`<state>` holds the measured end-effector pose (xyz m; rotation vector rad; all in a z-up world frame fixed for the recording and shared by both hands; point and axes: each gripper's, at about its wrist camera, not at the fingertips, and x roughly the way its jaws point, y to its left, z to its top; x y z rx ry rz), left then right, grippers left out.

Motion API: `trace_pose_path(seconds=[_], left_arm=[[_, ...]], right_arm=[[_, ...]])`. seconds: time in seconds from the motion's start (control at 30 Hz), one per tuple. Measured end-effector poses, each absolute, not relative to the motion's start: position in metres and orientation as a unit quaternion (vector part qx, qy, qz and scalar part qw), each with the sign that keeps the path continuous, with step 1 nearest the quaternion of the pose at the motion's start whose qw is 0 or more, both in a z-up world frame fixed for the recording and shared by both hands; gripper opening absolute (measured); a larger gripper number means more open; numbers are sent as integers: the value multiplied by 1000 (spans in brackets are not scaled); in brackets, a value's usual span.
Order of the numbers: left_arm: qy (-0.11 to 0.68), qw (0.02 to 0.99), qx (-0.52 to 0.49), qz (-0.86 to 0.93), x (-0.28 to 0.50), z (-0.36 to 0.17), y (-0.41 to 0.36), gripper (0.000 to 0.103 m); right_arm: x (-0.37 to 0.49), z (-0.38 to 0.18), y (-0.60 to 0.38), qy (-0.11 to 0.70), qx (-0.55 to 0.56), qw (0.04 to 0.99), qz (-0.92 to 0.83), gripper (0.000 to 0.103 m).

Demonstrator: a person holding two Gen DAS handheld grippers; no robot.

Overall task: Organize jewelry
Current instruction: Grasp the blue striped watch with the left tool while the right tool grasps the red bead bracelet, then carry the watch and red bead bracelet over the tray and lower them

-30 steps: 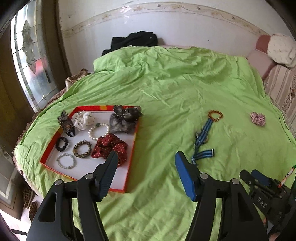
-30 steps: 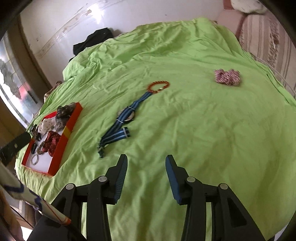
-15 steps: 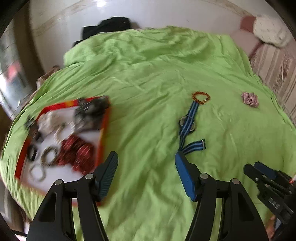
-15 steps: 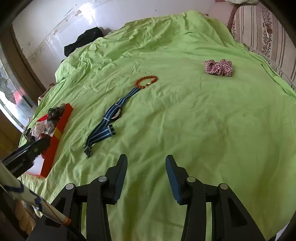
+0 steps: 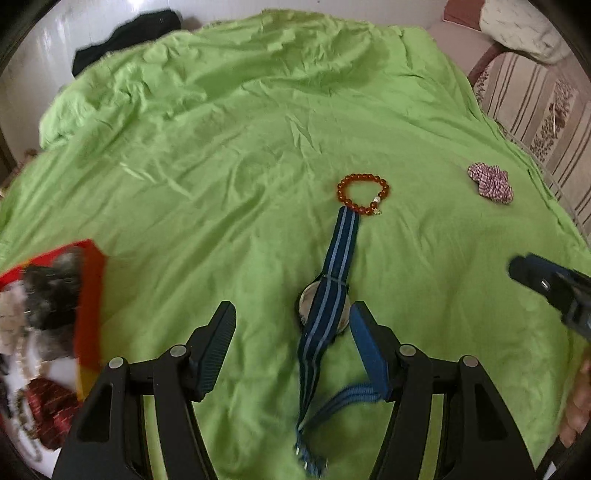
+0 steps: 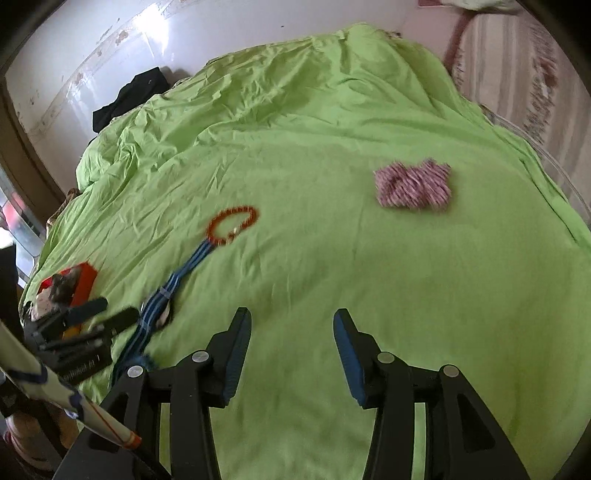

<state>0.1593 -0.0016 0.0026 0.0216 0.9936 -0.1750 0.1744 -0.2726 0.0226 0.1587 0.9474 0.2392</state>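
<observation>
One rumpled green bedspread (image 5: 229, 155), white wall (image 6: 229, 33) behind, striped sofa (image 5: 532, 96) beside

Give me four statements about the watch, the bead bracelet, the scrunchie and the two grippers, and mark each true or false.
1. The left gripper is shut on the watch. False: it is open, and the watch lies on the green sheet.
2. The bead bracelet lies at the far tip of the watch strap. True.
3. The checked scrunchie sits inside the red tray. False: it lies on the sheet, far from the tray.
4. The right gripper is open and holds nothing. True.
</observation>
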Motion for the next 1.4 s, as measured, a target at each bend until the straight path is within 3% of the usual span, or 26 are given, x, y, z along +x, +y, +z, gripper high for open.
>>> trace_pose_path(seconds=[0.27,0.6,0.67,0.73,0.77,0.8,0.97,1.4], left_arm=[[486,866,-1,-116,172,-21,-6,63],[477,873,-12,-102,180,-29,-7,63],[471,878,7,-90,177,-30,-13,63],[465,881,21,-79,175,-29,-15,47],[463,883,28,-70,173,-27,-15,39],[463,883,32,-64,173,-24,-13,38],[468,880,-28,-81,163,-3,10,38],[417,898,-124,-66,68,88,84,38]], right_arm=[[264,-10,-227,498,76,850,157,50],[315,-35,-197,510,54,846,146,49],[316,-37,-192,507,30,852,125,22],[313,-36,-190,502,13,855,125,8],[311,-34,-193,503,20,854,128,8],[310,-32,-196,504,30,853,131,8],[288,-4,-216,483,72,861,138,8],[198,74,-212,429,61,883,181,8]])
